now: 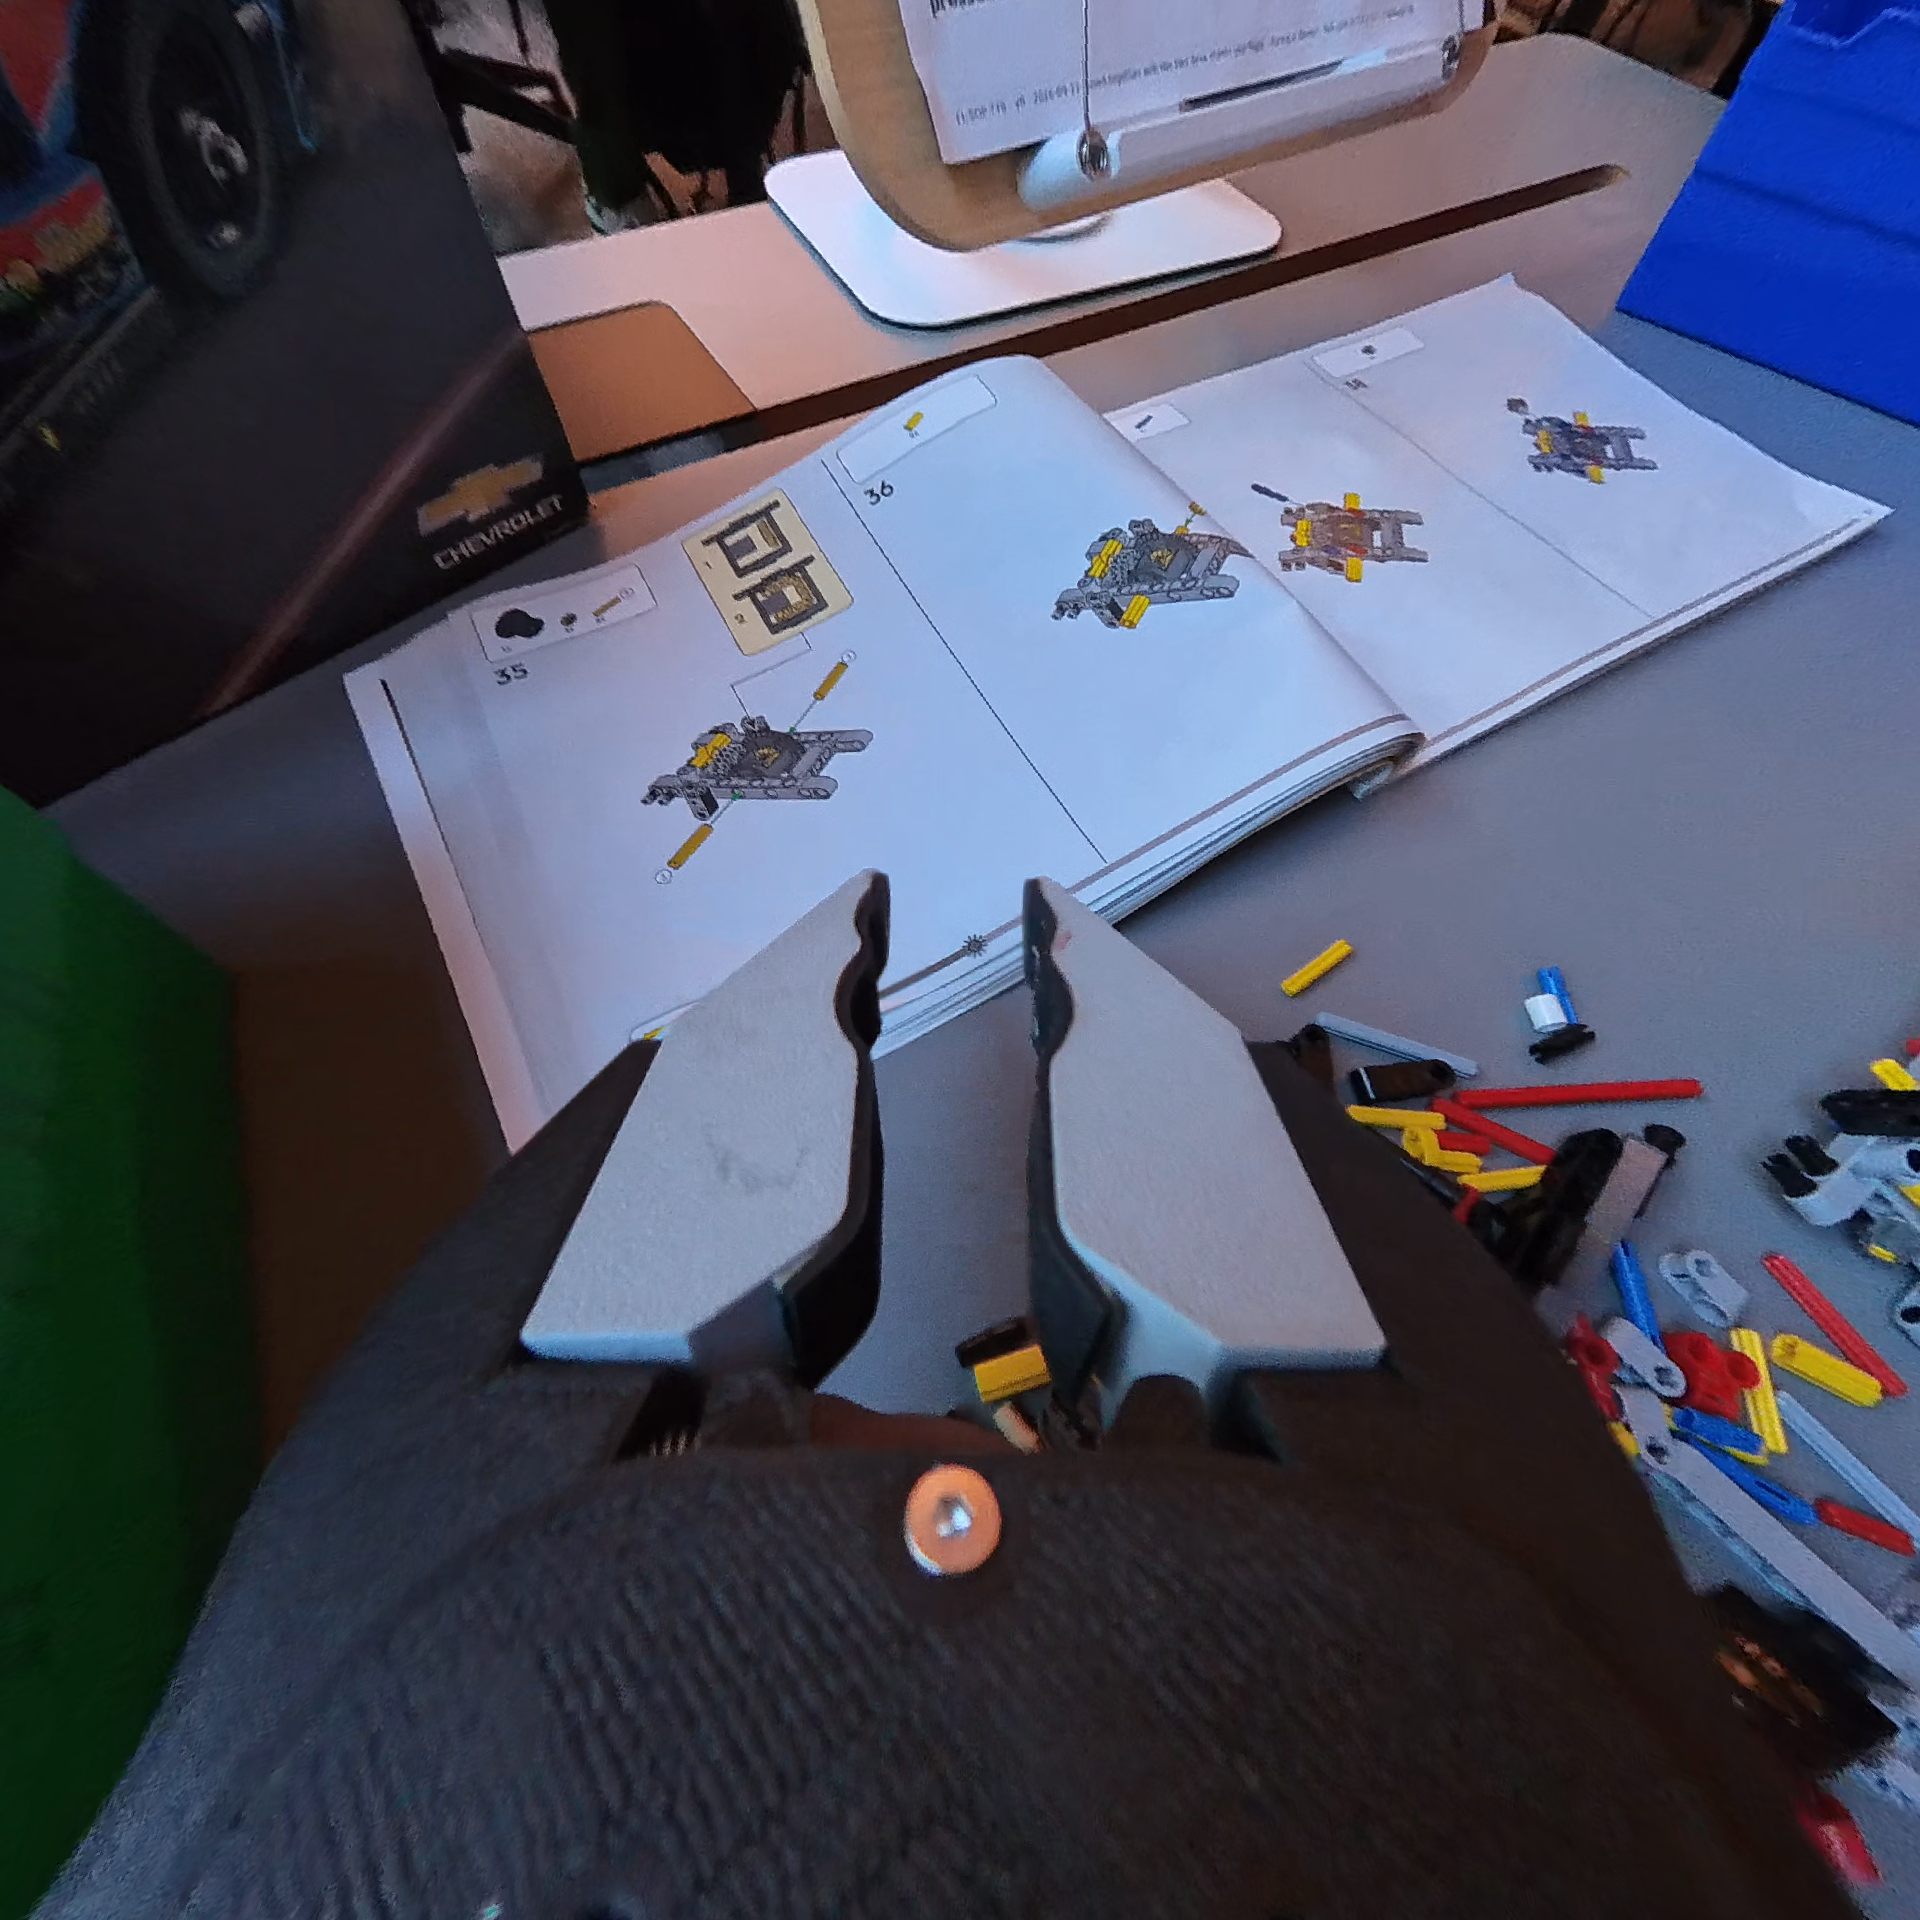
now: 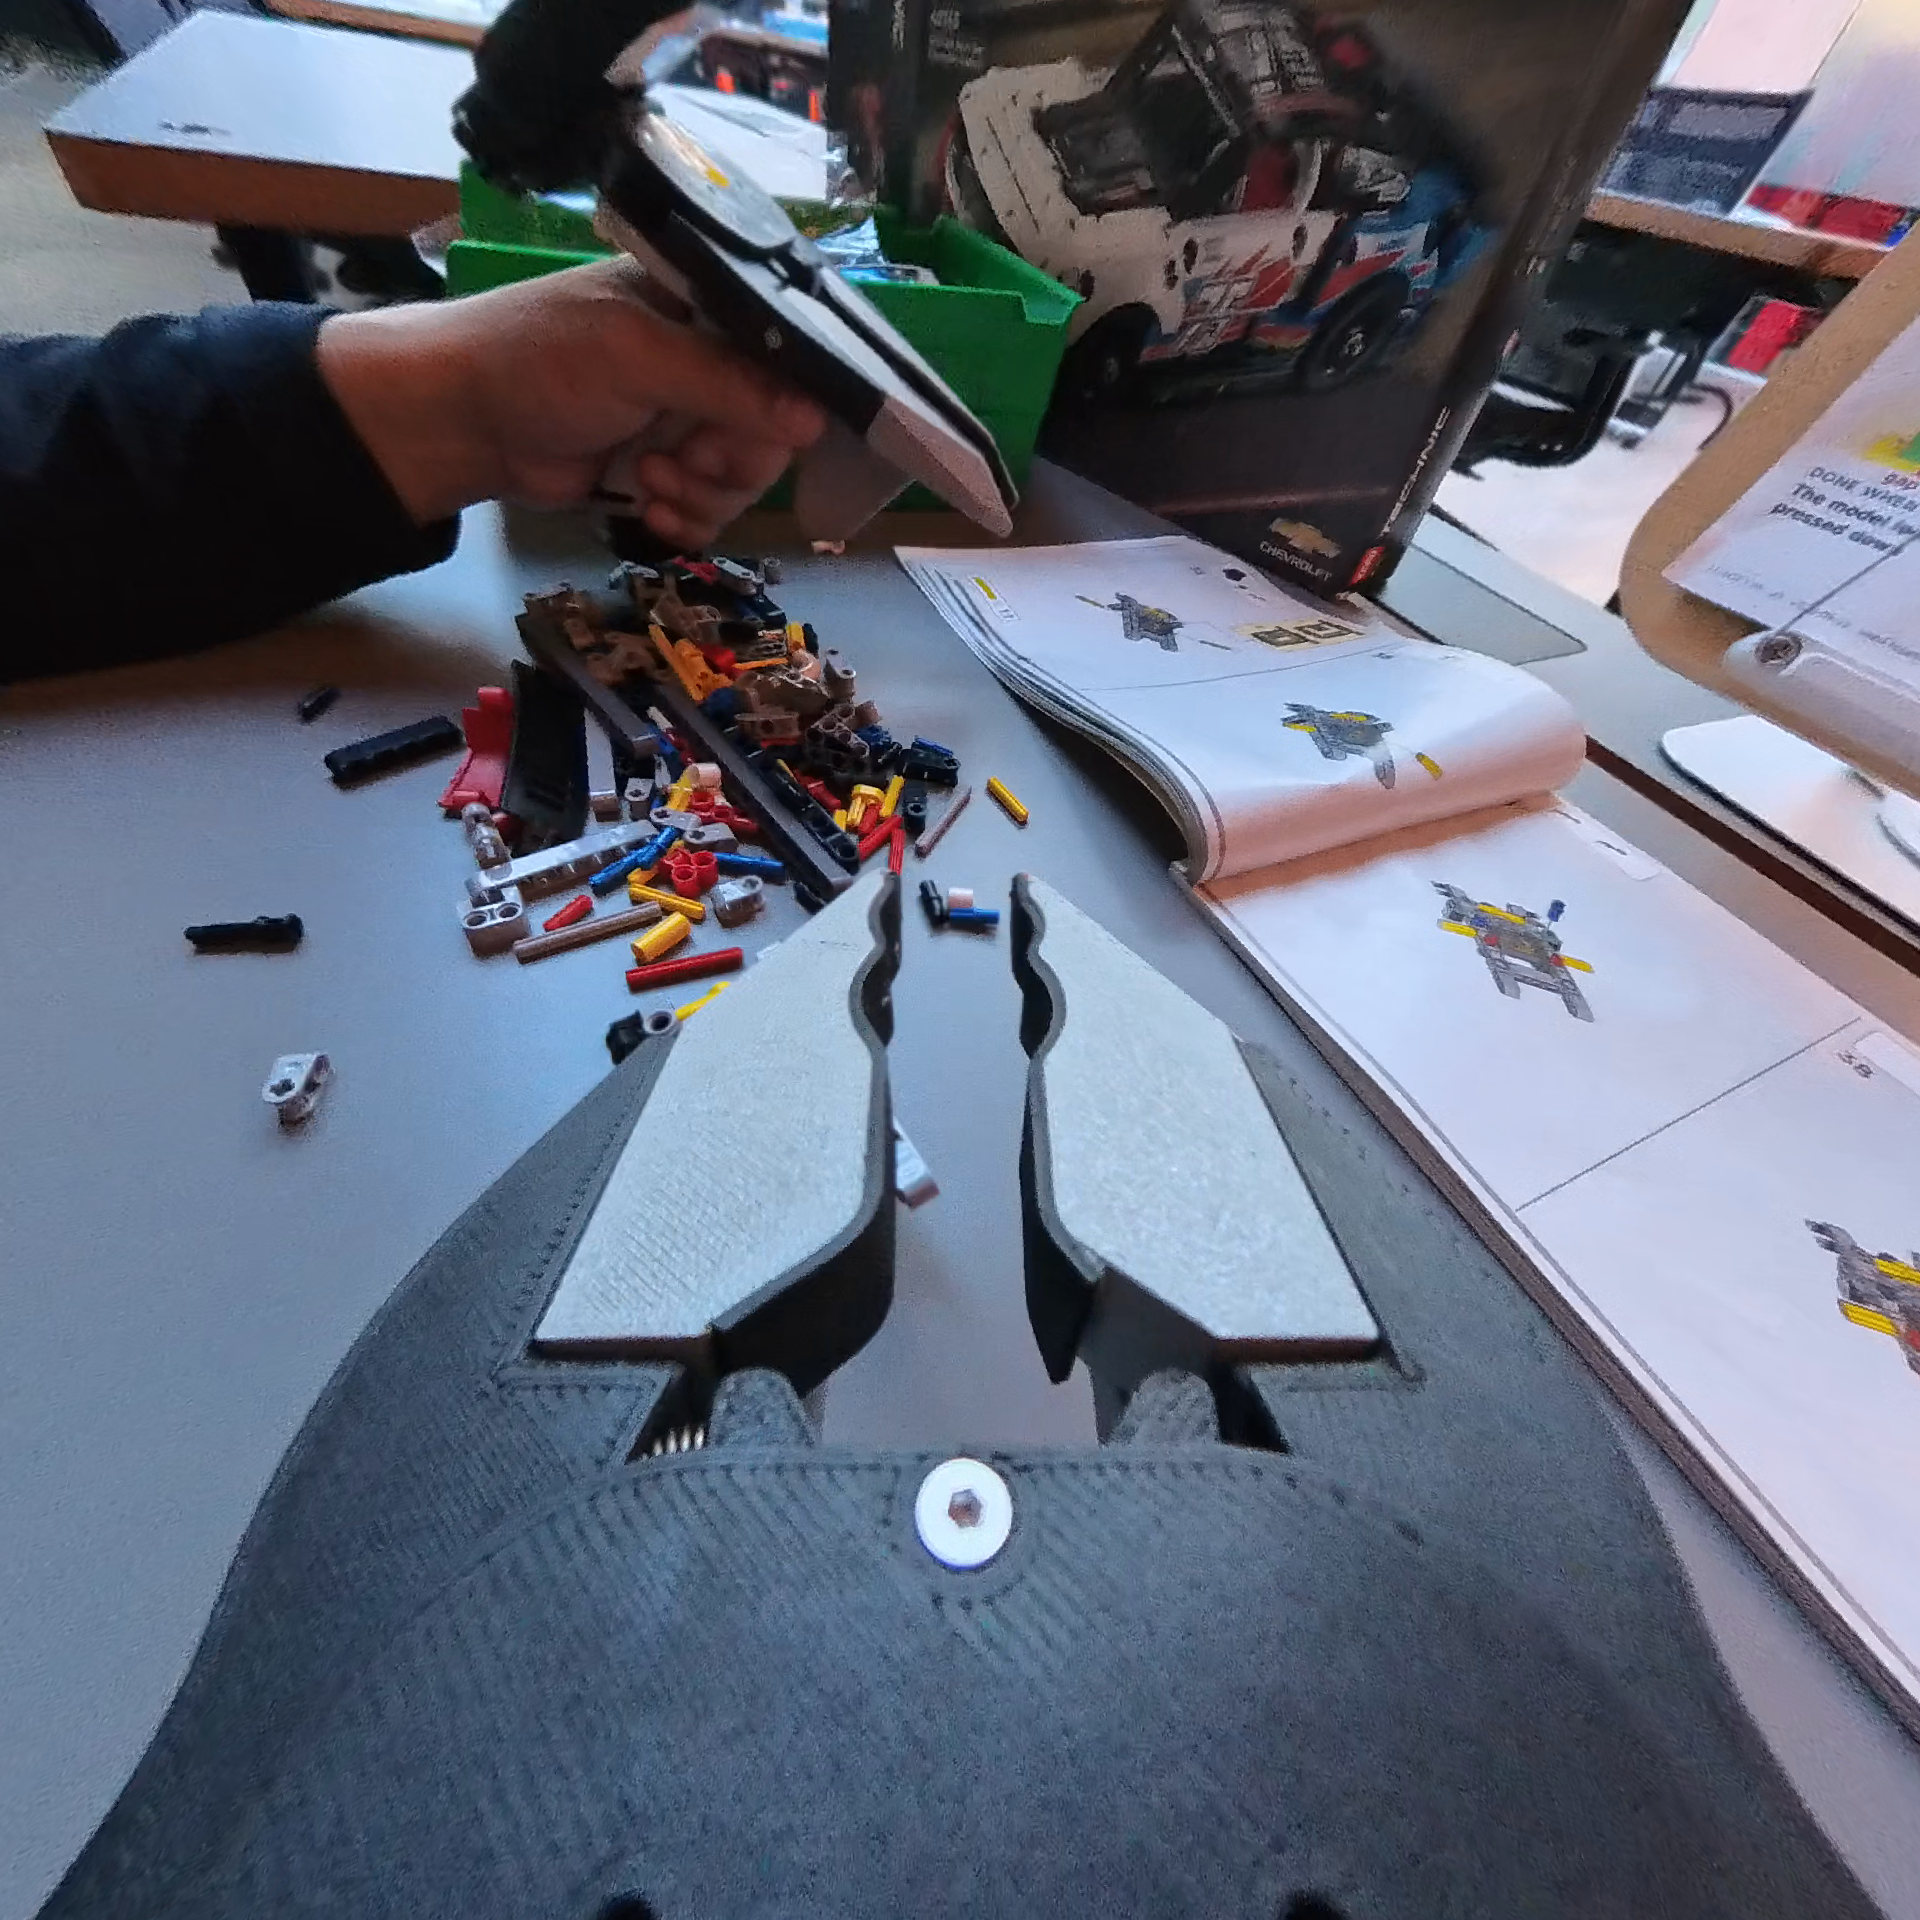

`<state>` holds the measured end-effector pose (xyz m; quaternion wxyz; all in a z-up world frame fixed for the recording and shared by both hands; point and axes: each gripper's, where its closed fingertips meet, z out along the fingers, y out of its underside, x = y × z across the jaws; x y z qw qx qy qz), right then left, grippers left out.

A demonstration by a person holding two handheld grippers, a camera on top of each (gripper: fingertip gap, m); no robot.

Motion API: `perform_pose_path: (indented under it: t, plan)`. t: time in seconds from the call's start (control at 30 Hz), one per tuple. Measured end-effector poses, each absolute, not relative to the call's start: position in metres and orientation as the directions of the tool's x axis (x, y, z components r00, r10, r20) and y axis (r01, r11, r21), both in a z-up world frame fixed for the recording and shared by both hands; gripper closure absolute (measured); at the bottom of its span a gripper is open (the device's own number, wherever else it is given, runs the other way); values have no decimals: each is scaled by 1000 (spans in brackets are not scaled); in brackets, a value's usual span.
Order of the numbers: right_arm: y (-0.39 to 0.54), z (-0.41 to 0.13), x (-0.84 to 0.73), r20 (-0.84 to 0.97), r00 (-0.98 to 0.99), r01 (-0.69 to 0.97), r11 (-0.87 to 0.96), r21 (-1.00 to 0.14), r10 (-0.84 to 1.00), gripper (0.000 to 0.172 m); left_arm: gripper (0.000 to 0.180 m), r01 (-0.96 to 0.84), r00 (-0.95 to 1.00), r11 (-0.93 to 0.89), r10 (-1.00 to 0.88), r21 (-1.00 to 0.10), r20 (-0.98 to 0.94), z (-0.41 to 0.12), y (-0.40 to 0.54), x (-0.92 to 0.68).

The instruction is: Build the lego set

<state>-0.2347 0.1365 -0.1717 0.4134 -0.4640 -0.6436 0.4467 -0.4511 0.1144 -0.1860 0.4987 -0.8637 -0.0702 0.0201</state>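
We are holding the left gripper [image 1: 956, 904] above the near edge of the open instruction booklet [image 1: 727, 644], which is lying flat on the grey table [image 1: 1558, 831]. Its two fingers are standing a little apart, with a clear gap between the pads, and nothing is sitting between the tips. Deep between the fingers, near their base, a small yellow and black piece [image 1: 1003, 1361] is showing, but we cannot tell if it is touching the fingers or only lying under them. To the right of this gripper a single yellow pin [image 1: 1315, 967] is lying alone on the table, and farther right the pile of building pieces [image 1: 1662, 1299] is spreading in red, yellow, blue, grey and black.

We are holding the right gripper [image 2: 956, 904] low over the table, beside the booklet and at the near edge of the same pile [image 2: 707, 748]. Its fingers are also standing slightly open and they are gripping nothing. Just beyond the tips, in line with the gap between them, a small black, white and blue connector [image 2: 958, 904] is lying on the table, apart from both pads. A red axle [image 2: 684, 967] is lying near the left finger.

In the right wrist view a hand [image 2: 540, 395] in a dark sleeve is carrying the left gripper above the far side of the pile. Behind it a green bin [image 2: 966, 301] and a dark box with a car picture [image 2: 1247, 260] are standing.
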Motion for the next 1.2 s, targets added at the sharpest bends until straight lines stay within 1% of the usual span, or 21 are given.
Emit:
perform_pose_path:
  t: [0.13,0.2,0.33,0.53,0.67,0.73,0.83,0.93,1.07,1.2]
  plan:
    - [137,-177,-234,73,-262,246,140,-959,962,160,158,91,989,-496,145,-863,21,-187,115,-450]
    - [137,-177,-234,44,-284,249,118,-961,958,172,158,81,989,-504,146,-860,8,-190,116,-451]
    - [141,-179,-234,-8,-289,274,74,-959,957,172,158,82,989,-526,148,-847,4,-198,116,-453]
    - [145,-196,-231,-62,-265,398,50,-916,962,172,158,73,990,-529,141,-845,-3,-199,117,-450]
    - [143,-202,-232,-61,-261,429,59,-901,963,172,159,67,990,-529,140,-846,-9,-199,117,-450]
    - [148,-200,-235,-82,-238,418,26,-908,968,172,159,71,990,-526,141,-847,-5,-199,117,-450]
    - [161,-186,-236,-135,-184,335,-67,-940,974,172,159,76,990,-529,143,-845,0,-200,117,-451]
    - [163,-180,-234,-193,-201,311,-124,-942,960,172,159,71,990,-530,141,-845,-5,-200,117,-450]
    - [158,-185,-232,-208,-232,351,-118,-929,950,172,159,59,990,-534,138,-843,-18,-200,118,-449]
    - [147,-192,-233,-161,-271,386,-46,-922,949,172,159,60,990,-536,138,-842,-17,-201,118,-449]
